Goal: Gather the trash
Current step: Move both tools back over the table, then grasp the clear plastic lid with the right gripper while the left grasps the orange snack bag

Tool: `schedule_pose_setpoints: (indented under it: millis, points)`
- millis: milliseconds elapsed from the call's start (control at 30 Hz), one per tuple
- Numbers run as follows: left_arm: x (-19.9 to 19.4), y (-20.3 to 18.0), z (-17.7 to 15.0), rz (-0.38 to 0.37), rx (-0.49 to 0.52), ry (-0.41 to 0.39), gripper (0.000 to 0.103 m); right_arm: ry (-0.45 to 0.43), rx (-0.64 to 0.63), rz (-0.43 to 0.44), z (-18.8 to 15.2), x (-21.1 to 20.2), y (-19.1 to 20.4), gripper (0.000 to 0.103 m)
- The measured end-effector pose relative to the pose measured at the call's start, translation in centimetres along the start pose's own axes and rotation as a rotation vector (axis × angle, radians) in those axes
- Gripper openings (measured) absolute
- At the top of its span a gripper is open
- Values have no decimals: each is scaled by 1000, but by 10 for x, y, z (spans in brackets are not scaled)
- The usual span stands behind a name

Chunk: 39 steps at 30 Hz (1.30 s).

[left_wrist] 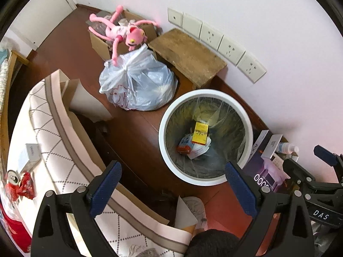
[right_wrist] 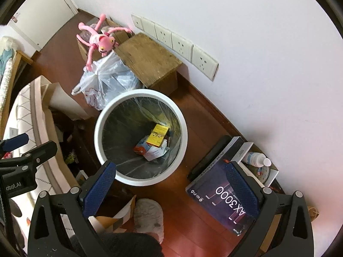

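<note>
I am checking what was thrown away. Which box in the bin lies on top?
The yellow box; it rests over the red-and-white box and the white paper.

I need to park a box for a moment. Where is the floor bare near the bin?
Bare floor lies between the white bin, the wooden stool and the wall. It is crowded by the tied plastic bag and router box.
</note>
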State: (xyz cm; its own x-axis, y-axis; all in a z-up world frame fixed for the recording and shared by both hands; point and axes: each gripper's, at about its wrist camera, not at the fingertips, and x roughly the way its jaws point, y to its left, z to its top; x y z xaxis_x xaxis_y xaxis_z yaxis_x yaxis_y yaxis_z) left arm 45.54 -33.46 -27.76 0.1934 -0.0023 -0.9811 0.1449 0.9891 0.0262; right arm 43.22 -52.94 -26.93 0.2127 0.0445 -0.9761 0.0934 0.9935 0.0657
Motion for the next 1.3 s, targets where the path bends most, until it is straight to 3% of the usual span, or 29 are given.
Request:
schedule_pose_setpoints:
  millis: [267,433,600,733,900,1067,1200,1300]
  points:
    - [-57,6,-19,-39,-39,-103,99,-100,19,31,-16,-67,8,103]
    - [-109,19,-36,-13,-107,-203,99,-183,35,136,-27,-127,22,103]
    - [-164,69,-68,25,-254,-313,99,-226,-44,227,-43,-177,69,103]
    - [-190,131,-119,94,-375,-351,99,-178,-165,304,-65,-189,131,103]
    - [-184,216,-211,285,-532,-288,99,-56,-303,364,-112,-163,218,103]
    - [-137,276,-303,338,-672,-133,99,108,-411,403,-168,-110,302,103]
    - [-89,294,-349,387,-720,-29,99,144,-467,377,-175,-77,350,103]
    - [-65,312,-364,394,-773,0,99,121,-513,325,-157,-56,387,103]
